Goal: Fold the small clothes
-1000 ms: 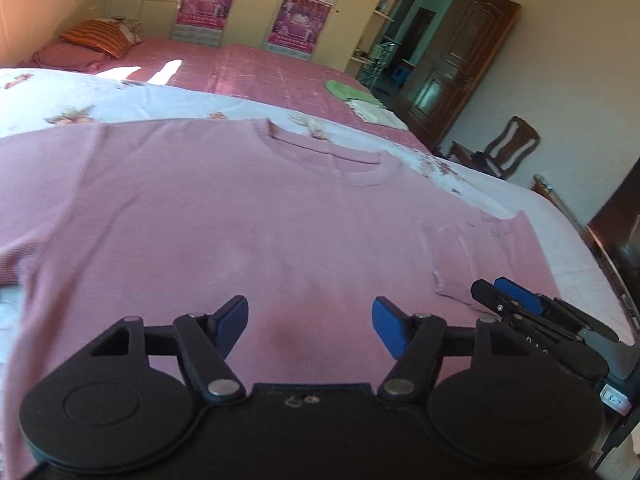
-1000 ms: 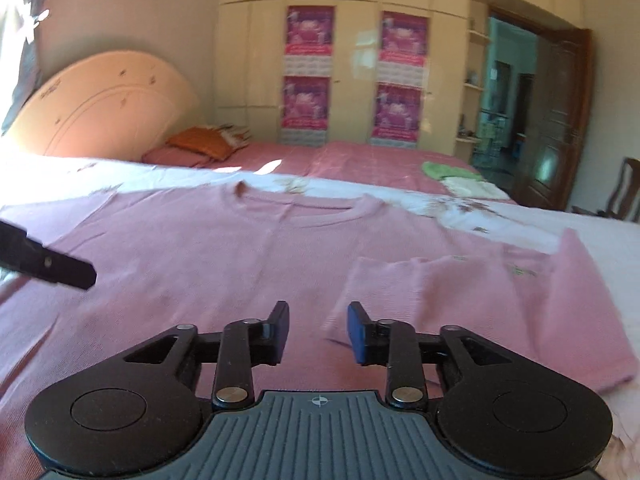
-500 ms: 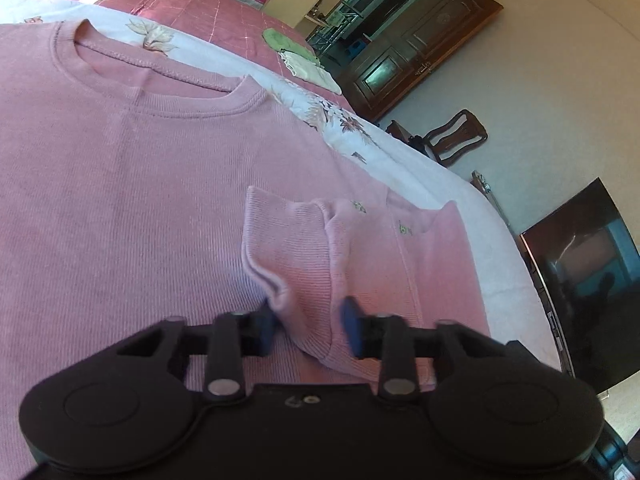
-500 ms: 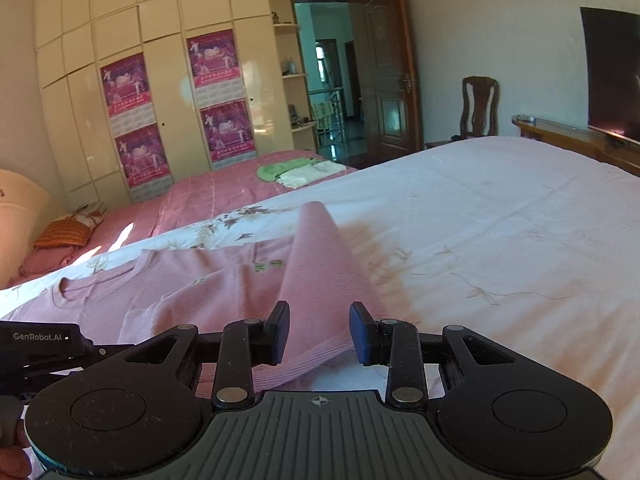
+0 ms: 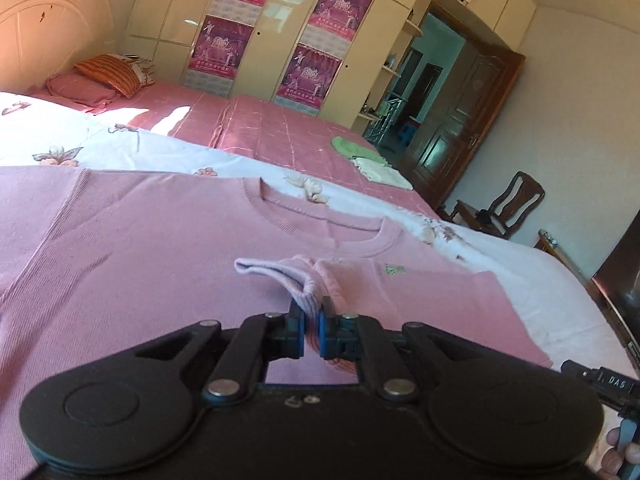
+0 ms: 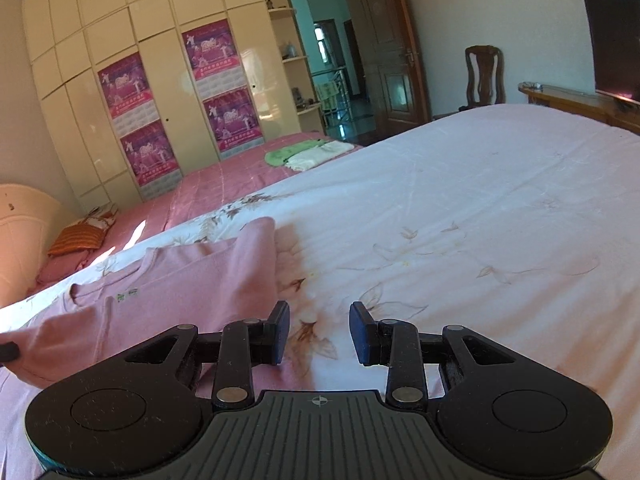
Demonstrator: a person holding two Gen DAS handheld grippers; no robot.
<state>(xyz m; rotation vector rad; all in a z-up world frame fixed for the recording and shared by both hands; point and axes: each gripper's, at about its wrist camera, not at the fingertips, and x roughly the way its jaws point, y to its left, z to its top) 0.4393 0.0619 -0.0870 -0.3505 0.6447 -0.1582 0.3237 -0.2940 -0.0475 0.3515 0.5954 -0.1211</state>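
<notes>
A pink knit sweater (image 5: 140, 248) lies flat on the floral bedsheet, neckline away from me. Its right sleeve is folded across the body. My left gripper (image 5: 311, 330) is shut on the ribbed sleeve cuff (image 5: 304, 292) and holds it bunched a little above the sweater's chest. In the right wrist view the folded right side of the sweater (image 6: 208, 280) lies to the left. My right gripper (image 6: 319, 332) is open and empty, over the bare sheet just right of the sweater's edge.
The white floral sheet (image 6: 480, 220) spreads wide to the right. A pink bedspread (image 5: 260, 128) with folded green and white cloths (image 5: 368, 160) lies beyond. A wooden footboard (image 6: 580, 104), a chair (image 5: 508, 208) and a dark TV (image 6: 612, 28) stand at the right.
My left gripper closed on the sleeve cuff and lifted it over the sweater's chest. My right gripper opened and now sits off the sweater's edge over bare sheet.
</notes>
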